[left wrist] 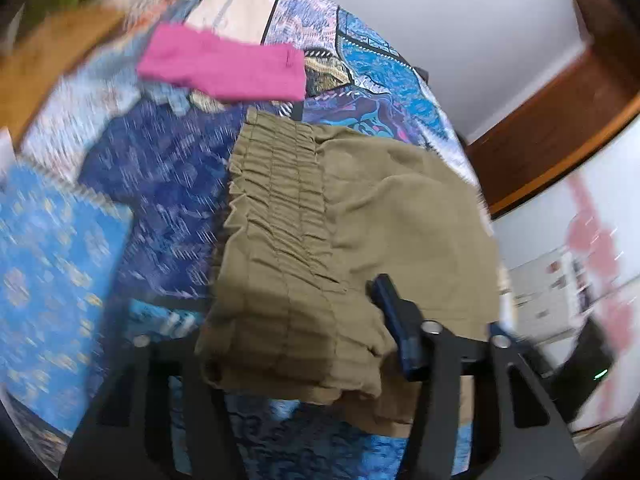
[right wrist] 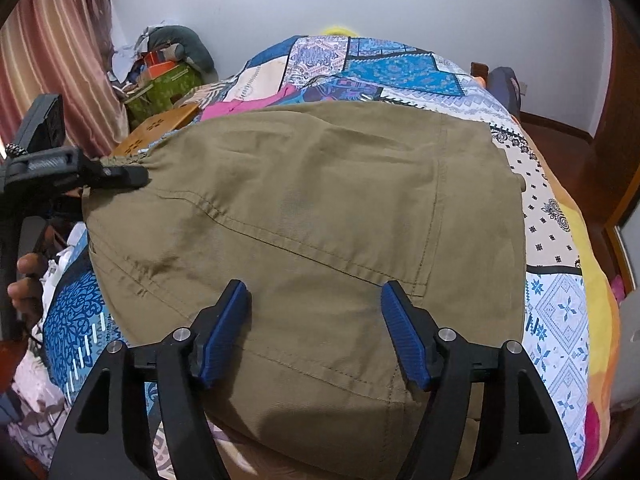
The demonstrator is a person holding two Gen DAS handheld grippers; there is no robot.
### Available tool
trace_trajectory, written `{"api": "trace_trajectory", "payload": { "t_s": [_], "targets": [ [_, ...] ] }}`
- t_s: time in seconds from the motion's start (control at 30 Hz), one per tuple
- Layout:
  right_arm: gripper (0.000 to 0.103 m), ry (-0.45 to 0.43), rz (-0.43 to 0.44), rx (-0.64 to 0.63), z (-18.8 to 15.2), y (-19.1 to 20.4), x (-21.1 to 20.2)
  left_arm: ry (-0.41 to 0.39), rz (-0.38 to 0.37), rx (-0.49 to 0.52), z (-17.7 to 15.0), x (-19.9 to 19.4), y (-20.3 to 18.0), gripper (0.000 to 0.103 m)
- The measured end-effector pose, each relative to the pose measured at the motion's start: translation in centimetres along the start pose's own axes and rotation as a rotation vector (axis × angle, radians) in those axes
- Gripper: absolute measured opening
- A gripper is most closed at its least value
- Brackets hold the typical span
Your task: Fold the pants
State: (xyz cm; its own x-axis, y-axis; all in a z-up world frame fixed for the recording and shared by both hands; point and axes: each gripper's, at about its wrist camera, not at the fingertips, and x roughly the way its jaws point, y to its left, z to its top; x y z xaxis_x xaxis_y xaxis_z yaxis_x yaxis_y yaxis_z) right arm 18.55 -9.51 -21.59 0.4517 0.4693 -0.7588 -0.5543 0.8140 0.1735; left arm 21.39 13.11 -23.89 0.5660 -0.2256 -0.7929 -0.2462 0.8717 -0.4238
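Khaki pants point(right wrist: 304, 216) lie spread on a patchwork bed cover point(right wrist: 556, 300). My right gripper point(right wrist: 316, 332) is open, its blue pads point(right wrist: 224, 332) resting over the near part of the pants, holding nothing. My left gripper point(right wrist: 124, 174) reaches in from the left and is shut on the pants' gathered waistband edge. In the blurred left wrist view the elastic waistband point(left wrist: 280, 220) drapes over the left gripper point(left wrist: 320, 340); only one blue finger point(left wrist: 396, 320) shows, the other is hidden under the cloth.
A folded pink garment point(left wrist: 224, 64) lies farther up the bed. A wooden stool point(right wrist: 160, 128) and a pile of bags point(right wrist: 168, 76) stand at the bed's left side. A curtain point(right wrist: 52, 64) hangs at left. Wooden floor point(right wrist: 560, 140) shows at right.
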Motion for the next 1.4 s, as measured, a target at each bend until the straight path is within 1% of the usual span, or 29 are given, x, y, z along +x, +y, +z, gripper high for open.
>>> {"api": "trace_trajectory", "payload": {
  "t_s": [0.07,0.17,0.27,0.37,0.47,0.57,0.67,0.73,0.8,0.93,1.03,1.13,1.2,1.27,1.4],
  "targets": [
    [0.068,0.024,0.004,-0.005,0.4,-0.1,0.1,-0.034,0.051,0.062,-0.3,-0.5,-0.9,0.043],
    [0.068,0.052,0.02,0.028,1.3,-0.2,-0.1,-0.086,0.115,0.15,-0.6,-1.4,-2.2,0.037],
    [0.068,0.014,0.079,0.067,2.5,0.2,-0.8,-0.14,0.171,0.24,-1.1,-2.6,-3.5,0.035],
    [0.068,-0.019,0.084,0.038,3.9,1.8,-0.8,-0.194,0.228,0.329,-1.8,-4.0,-4.9,0.035],
    [0.068,-0.021,0.111,-0.003,4.9,3.9,-0.1,-0.237,0.259,0.384,-2.4,-5.4,-5.7,0.035],
    [0.068,0.014,0.134,-0.048,4.8,5.9,1.2,-0.265,0.266,0.405,-2.6,-6.7,-6.1,0.034],
    [0.068,0.063,0.153,-0.074,4.2,7.4,2.7,-0.282,0.273,0.404,-2.4,-7.4,-6.3,0.032],
    [0.068,0.074,0.158,-0.094,3.8,7.9,3.0,-0.29,0.282,0.404,-2.4,-7.5,-6.8,0.032],
    [0.068,0.068,0.148,-0.103,3.8,7.8,2.5,-0.297,0.28,0.405,-2.2,-7.7,-7.3,0.031],
    [0.068,0.033,0.123,-0.068,3.6,5.9,0.3,-0.321,0.248,0.42,-1.9,-8.6,-8.7,0.031],
    [0.068,-0.001,0.08,-0.023,2.6,3.2,-1.9,-0.338,0.239,0.446,-1.9,-8.9,-10.1,0.03],
    [0.068,-0.011,0.013,0.041,1.6,-0.1,-3.2,-0.347,0.226,0.481,-2.0,-8.9,-12.0,0.029],
    [0.068,-0.005,-0.051,0.071,0.5,-2.5,-3.9,-0.352,0.213,0.509,-2.1,-8.9,-13.3,0.029],
    [0.068,0.013,-0.097,0.092,-0.6,-4.4,-4.4,-0.355,0.199,0.539,-2.3,-8.9,-14.6,0.028],
    [0.068,0.04,-0.136,0.148,-2.9,-7.1,-5.0,-0.344,0.175,0.573,-2.5,-8.6,-16.6,0.027]
  ]
}}
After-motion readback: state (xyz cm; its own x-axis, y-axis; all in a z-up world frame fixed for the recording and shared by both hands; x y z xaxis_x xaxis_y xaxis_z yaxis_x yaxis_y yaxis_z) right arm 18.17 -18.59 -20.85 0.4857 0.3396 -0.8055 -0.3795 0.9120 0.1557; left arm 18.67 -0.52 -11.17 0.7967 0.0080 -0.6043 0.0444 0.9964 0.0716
